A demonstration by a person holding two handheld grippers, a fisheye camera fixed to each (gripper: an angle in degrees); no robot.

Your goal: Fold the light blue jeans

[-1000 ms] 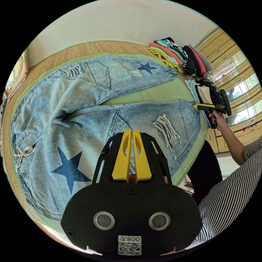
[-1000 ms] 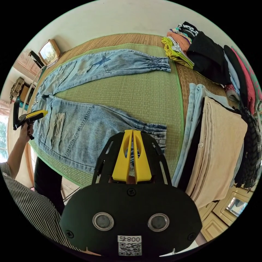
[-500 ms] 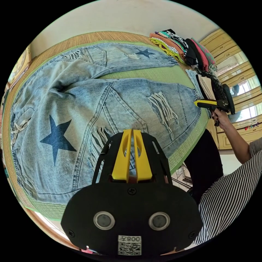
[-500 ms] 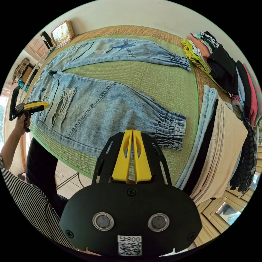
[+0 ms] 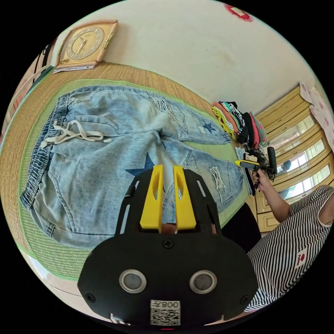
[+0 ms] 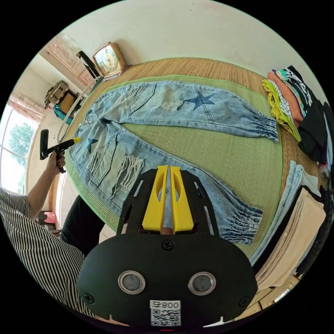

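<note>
Green mat [image 6: 208,146] — clock [image 5: 83,43] behind

A plain pale wall [image 5: 195,52] backs the woven mat [image 6: 208,69]. A clock [image 5: 85,43] leans against it. Yellow wooden cabinets [image 5: 295,121], perhaps glass-fronted, stand beside bright windows [image 6: 17,146].

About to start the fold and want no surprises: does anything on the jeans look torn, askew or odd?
The light blue jeans lie flat on the green mat with legs splayed in a V, not side by side. Frayed rips show on the near leg and another on the far leg; they look like styling rather than damage. The drawstring lies loose.
</note>
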